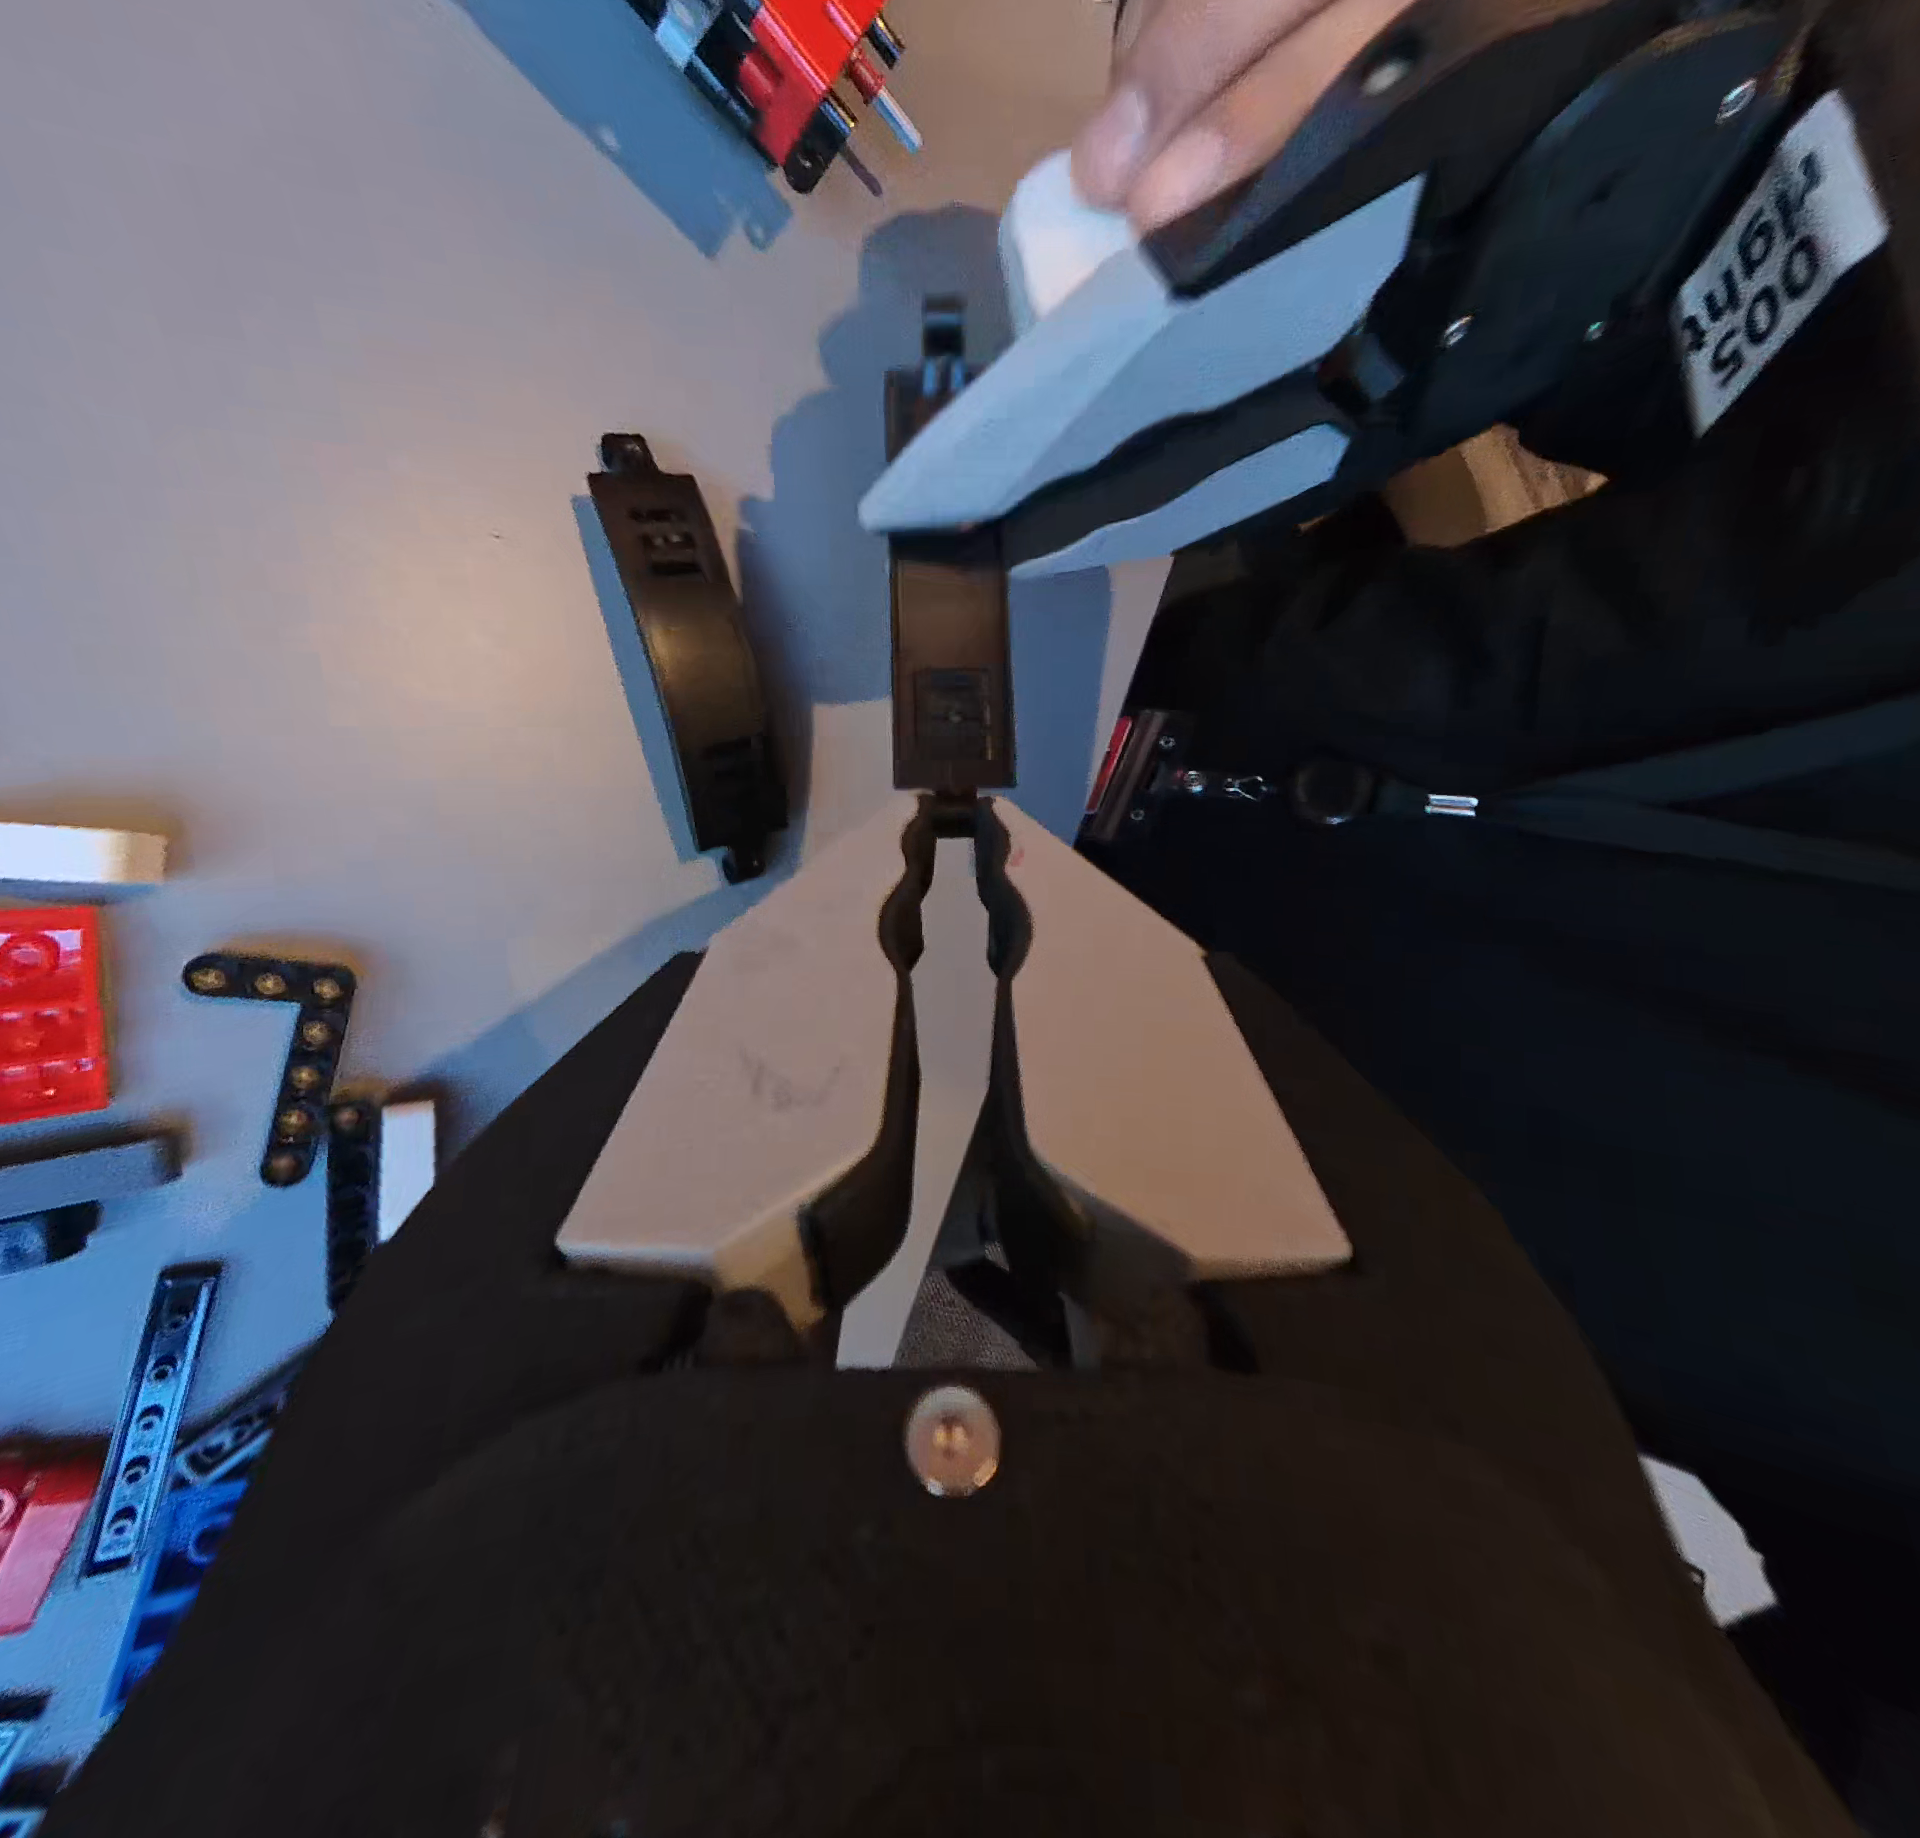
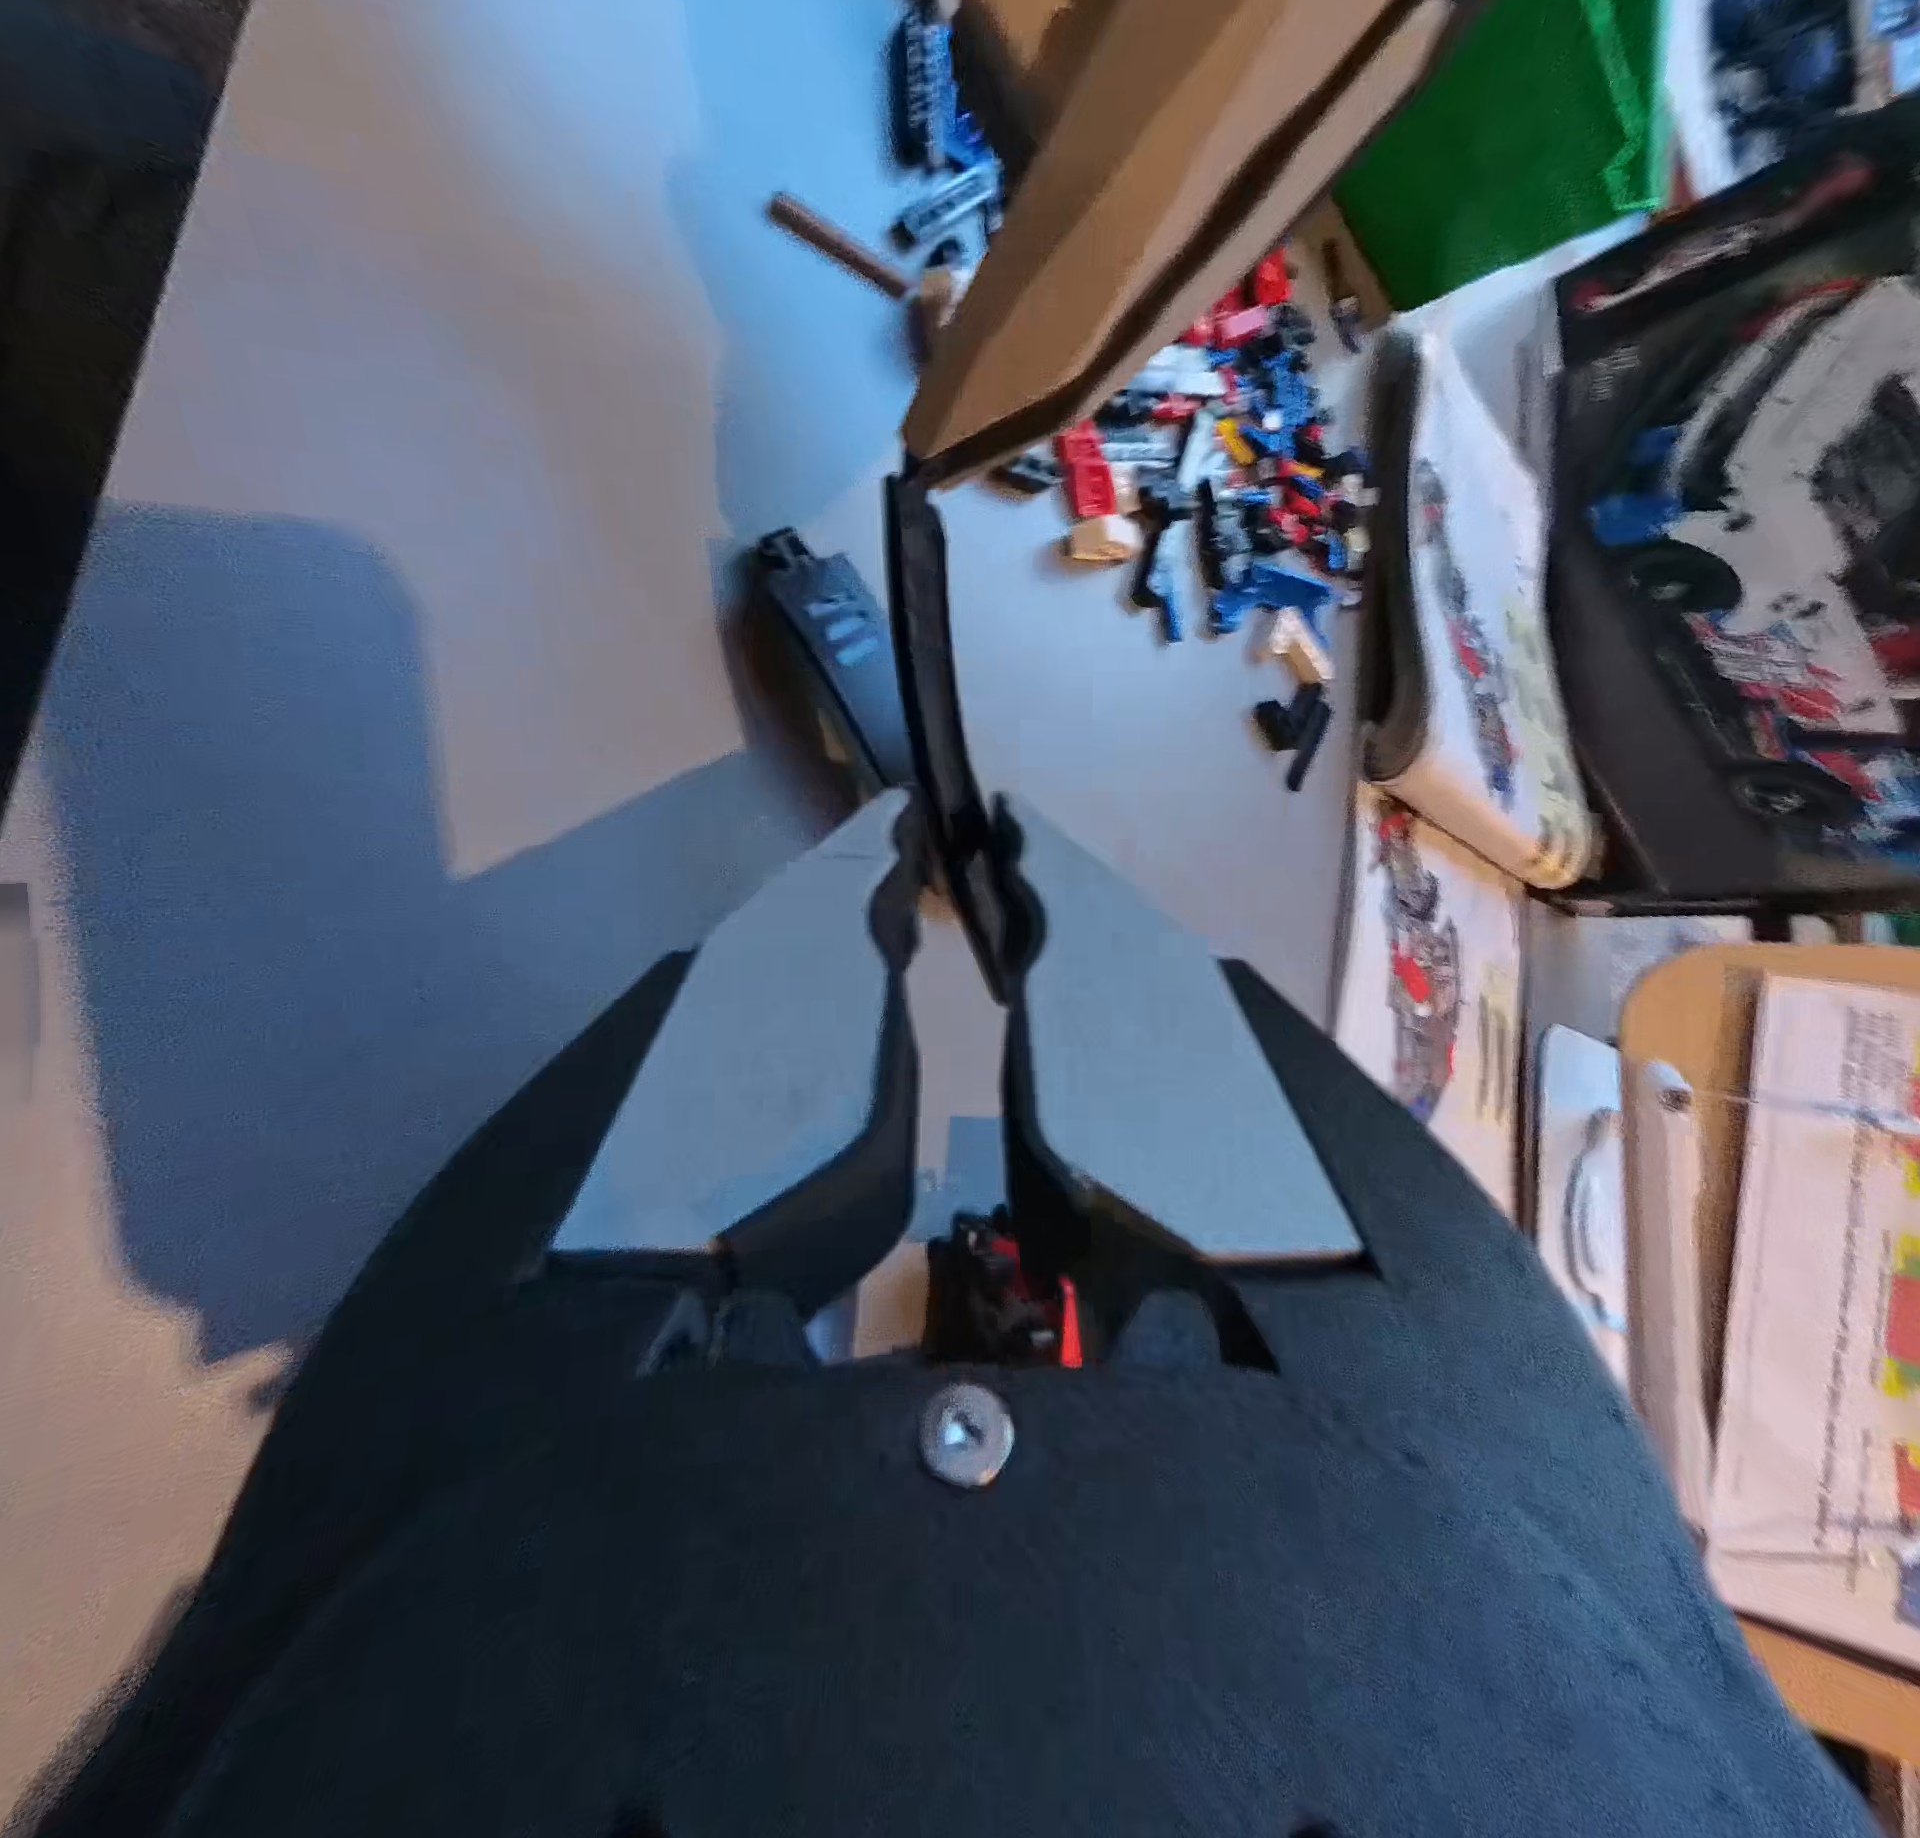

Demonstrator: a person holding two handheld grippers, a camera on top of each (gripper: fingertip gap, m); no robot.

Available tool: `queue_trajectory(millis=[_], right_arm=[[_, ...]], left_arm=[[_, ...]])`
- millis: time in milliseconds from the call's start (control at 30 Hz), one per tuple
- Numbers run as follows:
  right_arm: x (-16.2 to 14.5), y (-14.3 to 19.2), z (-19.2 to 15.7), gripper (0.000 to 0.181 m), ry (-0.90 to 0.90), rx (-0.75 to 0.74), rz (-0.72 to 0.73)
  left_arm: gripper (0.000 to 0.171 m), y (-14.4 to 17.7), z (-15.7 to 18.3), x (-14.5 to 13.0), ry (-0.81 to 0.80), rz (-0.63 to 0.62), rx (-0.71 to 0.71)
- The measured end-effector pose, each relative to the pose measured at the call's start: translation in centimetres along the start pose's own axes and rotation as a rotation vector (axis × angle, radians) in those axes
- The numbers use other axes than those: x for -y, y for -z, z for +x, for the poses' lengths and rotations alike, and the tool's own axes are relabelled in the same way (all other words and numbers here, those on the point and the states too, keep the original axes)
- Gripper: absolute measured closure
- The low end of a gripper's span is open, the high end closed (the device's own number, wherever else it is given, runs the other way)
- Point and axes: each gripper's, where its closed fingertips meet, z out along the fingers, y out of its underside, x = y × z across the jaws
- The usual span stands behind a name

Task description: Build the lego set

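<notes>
A black curved panel (image 1: 951, 676) is held in the air between both grippers. My left gripper (image 1: 951, 832) is shut on its near end pin. My right gripper (image 1: 935, 526) comes in from the upper right, with a hand on it, and is shut on the panel's far end. In the right wrist view the same panel (image 2: 925, 645) shows edge-on in my right gripper (image 2: 951, 838), and the left gripper (image 2: 925, 453) holds its far end. A second black curved panel (image 1: 691, 656) lies on the white table (image 1: 312, 438); it also shows in the right wrist view (image 2: 821, 635).
A red and black lego assembly (image 1: 800, 32) lies at the far side. Loose black beams (image 1: 301, 1050) and red plates (image 1: 47, 1009) lie at the left. A pile of mixed pieces (image 2: 1226, 469), an instruction booklet (image 2: 1455, 593) and the set's box (image 2: 1745, 541) sit at the right. The tips of one gripper are about 6 cm away from the tips of the other.
</notes>
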Motion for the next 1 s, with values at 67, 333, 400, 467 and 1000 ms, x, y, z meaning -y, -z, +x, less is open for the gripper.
queue_trajectory(millis=[67,333,400,467,1000], right_arm=[[0.1,-0.7,-0.4,0.177,-0.023,0.046,-0.016],[0.2,-0.2,-0.4,0.181,-0.376,0.521,0.008],[0.4,0.3,-0.4,0.181,-0.479,0.662,-0.005],[0.9,0.6,-0.1,0.181,-0.564,0.753,0.007],[3.0,3.0,-0.9,0.181,-0.808,1.045,0.114]], left_arm=[[0.167,0.3,-0.6,-0.3,0.003,0.012,0.039],[0.123,4.1,-2.0,0.3,-0.341,0.092,0.452],[0.126,3.6,-0.8,1.2,-0.564,0.076,0.564],[0.138,2.9,-0.3,1.5,-0.798,0.007,0.705],[0.146,-0.4,-1.0,3.3,-1.143,-0.110,0.916]])
